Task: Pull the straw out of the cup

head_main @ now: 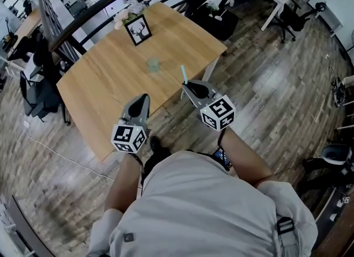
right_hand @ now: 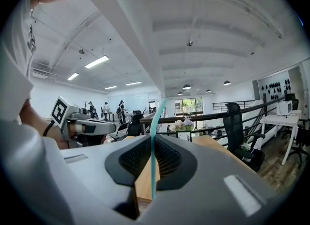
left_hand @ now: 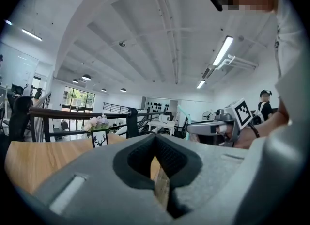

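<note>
Straw point(right_hand: 155, 120) stands upright, pinched in right gripper point(right_hand: 152, 146) — well clear of cup point(head_main: 154, 64) (left gripper point(left_hand: 156, 141) closed, empty).

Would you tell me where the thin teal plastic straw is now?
Head view: the teal straw stands clamped in the right gripper, by the near edge of the wooden table, right of the clear cup.

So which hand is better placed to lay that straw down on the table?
Right: the right gripper is shut on the thin teal plastic straw, already out of the small clear cup on the wooden table. The left gripper is closed and empty.
</note>
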The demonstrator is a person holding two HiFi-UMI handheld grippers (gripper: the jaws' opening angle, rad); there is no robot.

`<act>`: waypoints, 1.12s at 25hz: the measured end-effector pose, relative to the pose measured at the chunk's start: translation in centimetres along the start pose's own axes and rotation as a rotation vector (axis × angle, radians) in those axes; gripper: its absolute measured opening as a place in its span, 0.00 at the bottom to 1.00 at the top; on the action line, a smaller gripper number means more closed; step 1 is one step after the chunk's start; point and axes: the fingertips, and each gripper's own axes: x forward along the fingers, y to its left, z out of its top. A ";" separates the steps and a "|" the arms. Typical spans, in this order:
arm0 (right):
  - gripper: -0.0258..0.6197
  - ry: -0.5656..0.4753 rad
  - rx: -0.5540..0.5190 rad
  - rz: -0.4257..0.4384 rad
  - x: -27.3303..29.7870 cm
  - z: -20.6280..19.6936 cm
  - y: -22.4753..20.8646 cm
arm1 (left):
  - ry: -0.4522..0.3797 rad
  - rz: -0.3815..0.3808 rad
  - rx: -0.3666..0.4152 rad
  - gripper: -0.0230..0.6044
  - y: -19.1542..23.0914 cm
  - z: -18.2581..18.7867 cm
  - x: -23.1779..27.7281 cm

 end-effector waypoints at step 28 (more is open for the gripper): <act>0.09 -0.005 0.058 0.093 -6.2 -1.0 5.3 | -0.024 0.008 0.023 0.04 -6.2 -0.8 -5.7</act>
